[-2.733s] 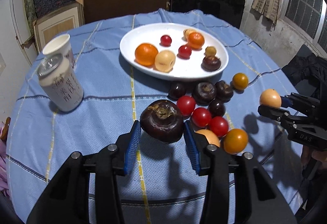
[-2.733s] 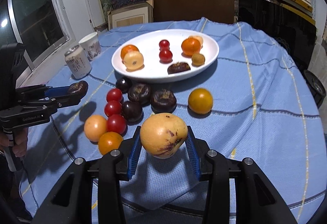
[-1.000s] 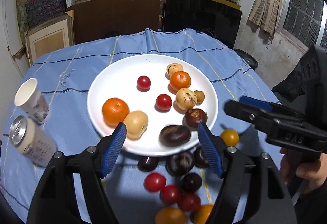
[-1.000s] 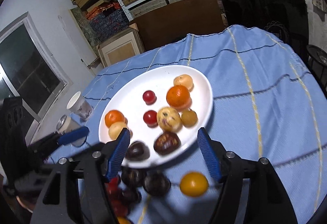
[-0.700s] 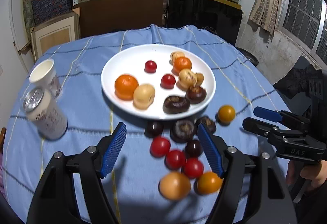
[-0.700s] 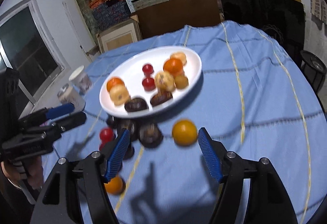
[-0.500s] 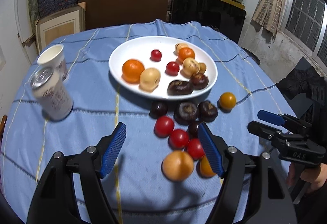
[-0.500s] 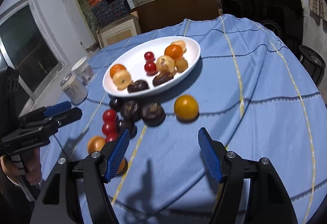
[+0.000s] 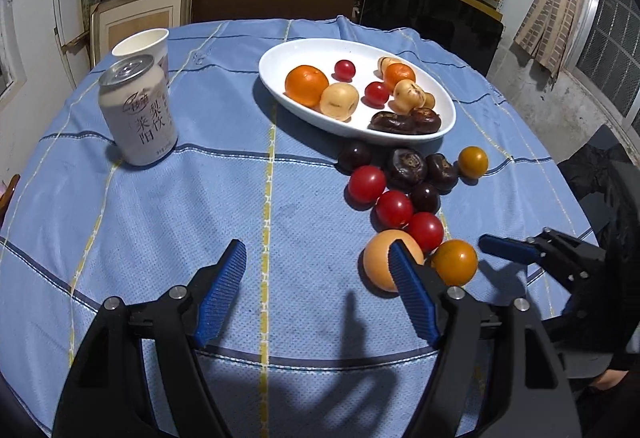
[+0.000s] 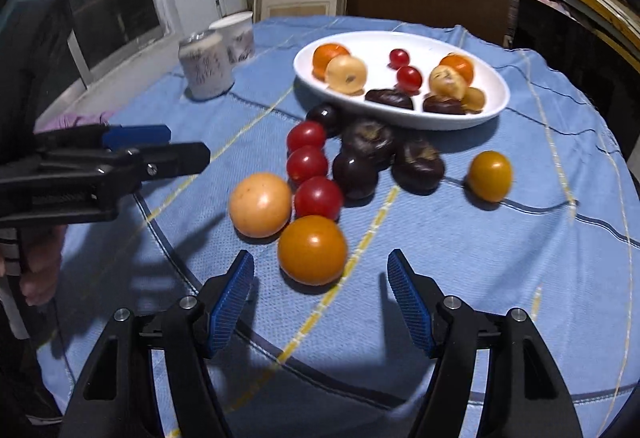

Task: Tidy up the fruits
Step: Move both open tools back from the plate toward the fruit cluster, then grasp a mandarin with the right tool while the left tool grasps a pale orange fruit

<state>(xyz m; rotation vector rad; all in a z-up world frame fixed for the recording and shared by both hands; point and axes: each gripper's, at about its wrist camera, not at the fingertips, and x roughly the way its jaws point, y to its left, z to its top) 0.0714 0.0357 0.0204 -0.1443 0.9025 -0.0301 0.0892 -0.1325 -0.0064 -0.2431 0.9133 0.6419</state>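
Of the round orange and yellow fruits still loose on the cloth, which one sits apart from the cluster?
The small yellow-orange tomato, alone on the cloth right of the dark fruits; the other two touch the red tomatoes.

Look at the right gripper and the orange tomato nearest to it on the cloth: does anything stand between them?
Nothing visible does. The right gripper is open, its jaws having just been closing, with only bare blue tablecloth before the orange tomato. A peach-coloured fruit sits beside it, not in the path.
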